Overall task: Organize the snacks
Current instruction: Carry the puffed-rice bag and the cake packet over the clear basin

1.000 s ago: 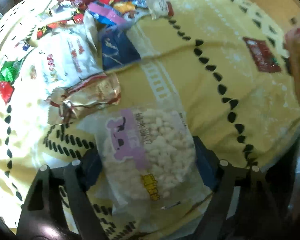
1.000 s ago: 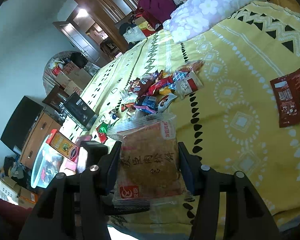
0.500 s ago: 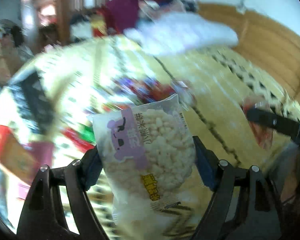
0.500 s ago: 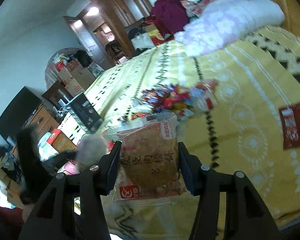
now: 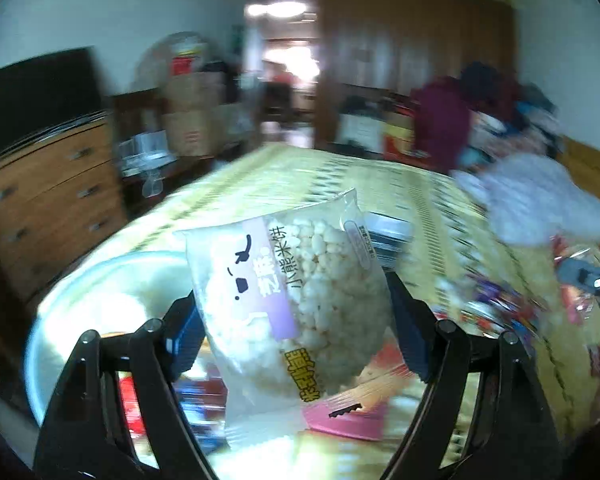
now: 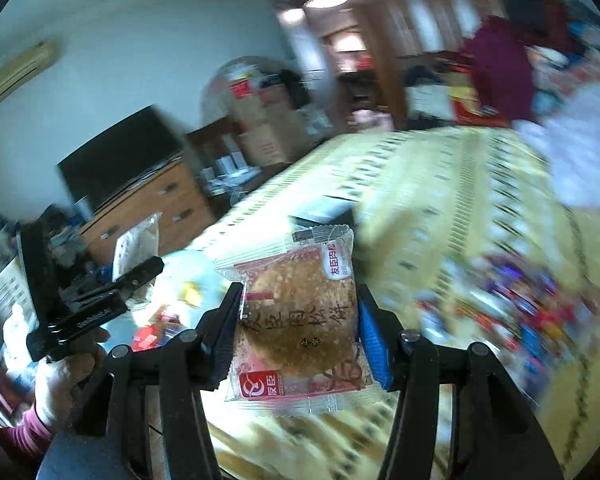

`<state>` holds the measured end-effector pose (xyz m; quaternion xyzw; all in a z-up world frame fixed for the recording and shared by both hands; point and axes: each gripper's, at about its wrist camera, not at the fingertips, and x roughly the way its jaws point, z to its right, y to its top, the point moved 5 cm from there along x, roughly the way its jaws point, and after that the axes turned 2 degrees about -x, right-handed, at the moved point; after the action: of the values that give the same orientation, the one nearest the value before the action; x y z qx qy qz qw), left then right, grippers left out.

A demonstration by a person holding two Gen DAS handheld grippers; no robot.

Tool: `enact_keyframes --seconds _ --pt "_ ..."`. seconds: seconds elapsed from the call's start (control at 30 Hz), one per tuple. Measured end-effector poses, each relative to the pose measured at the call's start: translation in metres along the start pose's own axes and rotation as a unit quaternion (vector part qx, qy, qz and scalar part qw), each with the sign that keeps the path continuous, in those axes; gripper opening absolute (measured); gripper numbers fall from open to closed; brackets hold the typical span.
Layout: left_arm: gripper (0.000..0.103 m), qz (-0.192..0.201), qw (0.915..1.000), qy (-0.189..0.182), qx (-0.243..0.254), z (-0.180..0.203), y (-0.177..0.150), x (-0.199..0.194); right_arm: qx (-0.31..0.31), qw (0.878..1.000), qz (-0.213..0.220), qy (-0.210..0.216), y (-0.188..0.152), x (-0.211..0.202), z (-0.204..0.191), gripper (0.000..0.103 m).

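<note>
My left gripper (image 5: pixel 296 320) is shut on a clear packet of white puffed rice cake (image 5: pixel 300 300) with a purple label, held above the yellow patterned bedspread (image 5: pixel 340 184). My right gripper (image 6: pixel 296 328) is shut on a clear packet with a brown meat-floss cake (image 6: pixel 300 320) and a red logo. In the right wrist view the left gripper (image 6: pixel 100 292) shows at the left, carried by a hand. A blurred heap of colourful snack packets (image 6: pixel 520 308) lies on the bed at the right; it also shows in the left wrist view (image 5: pixel 500 300).
A pale round tub (image 5: pixel 100 292) with a few packets inside sits at the bed's left edge. A pink packet (image 5: pixel 348 416) lies below the left gripper. A wooden drawer chest (image 5: pixel 48 200), stacked cardboard boxes (image 5: pixel 188 120) and a white pillow (image 5: pixel 540 200) surround the bed.
Both grippers have swung left and tilted up, from the snack heap toward the bed's left edge. The tub has come into view. Both packets stay gripped.
</note>
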<state>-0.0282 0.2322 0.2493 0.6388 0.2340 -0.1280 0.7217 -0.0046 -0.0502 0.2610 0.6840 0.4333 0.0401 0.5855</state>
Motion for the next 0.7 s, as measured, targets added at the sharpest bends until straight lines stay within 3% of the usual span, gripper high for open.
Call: enact_keyframes --seconds 0.13,0.33,0.53,0.7 --pt "0.081 -0.005 0.9963 0.062 -0.059 -0.074 0.003 0.009 -0.040 0.998 -0.018 0.052 0.029 0.056 -0.074 0.058" --pt "0.081 -0.033 0.9868 0.122 -0.101 -0.117 -0.012 0.032 -0.084 0.988 -0.064 0.113 0.042 0.135 -0.169 0.058" --pt "0.081 -0.051 0.9833 0.131 -0.115 -0.144 -0.022 0.039 -0.111 0.978 -0.110 0.137 0.030 0.193 -0.221 0.058" --pt "0.081 -0.055 0.9830 0.129 -0.118 -0.154 -0.023 0.038 -0.111 0.976 -0.127 0.139 0.021 0.222 -0.230 0.058"
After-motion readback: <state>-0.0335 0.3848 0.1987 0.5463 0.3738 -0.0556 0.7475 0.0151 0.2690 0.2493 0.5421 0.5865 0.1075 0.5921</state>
